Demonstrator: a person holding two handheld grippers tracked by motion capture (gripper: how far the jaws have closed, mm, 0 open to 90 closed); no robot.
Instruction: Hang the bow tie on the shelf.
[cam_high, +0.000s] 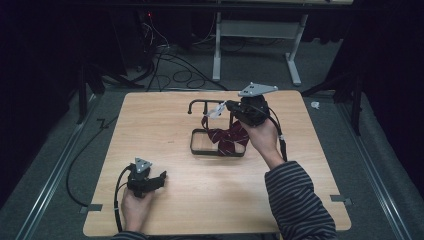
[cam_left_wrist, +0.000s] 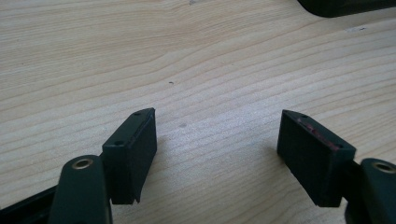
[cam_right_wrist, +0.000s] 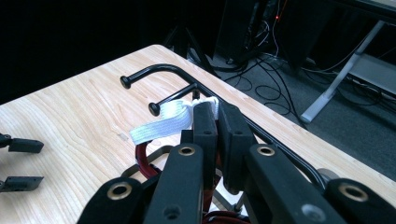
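Nearest, my left tool (cam_high: 159, 179) rests low on the wooden bench (cam_high: 165, 125), jaws wide, bare wood between them. Farther out, my right tool (cam_right_wrist: 212, 109) is clamped on a white elastic strap (cam_right_wrist: 161, 122), held up beside the hooked arms of a black wire rack (cam_high: 200, 103). Below it, a maroon striped tie (cam_high: 227, 137) drapes over the rack's base frame, mid-bench. Beyond, cables and a stand's legs on the floor.

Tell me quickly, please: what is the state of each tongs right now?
Left tongs: open, holding nothing, resting low over the table.
Right tongs: closed on the white strap of the red striped tie, at the black rack.
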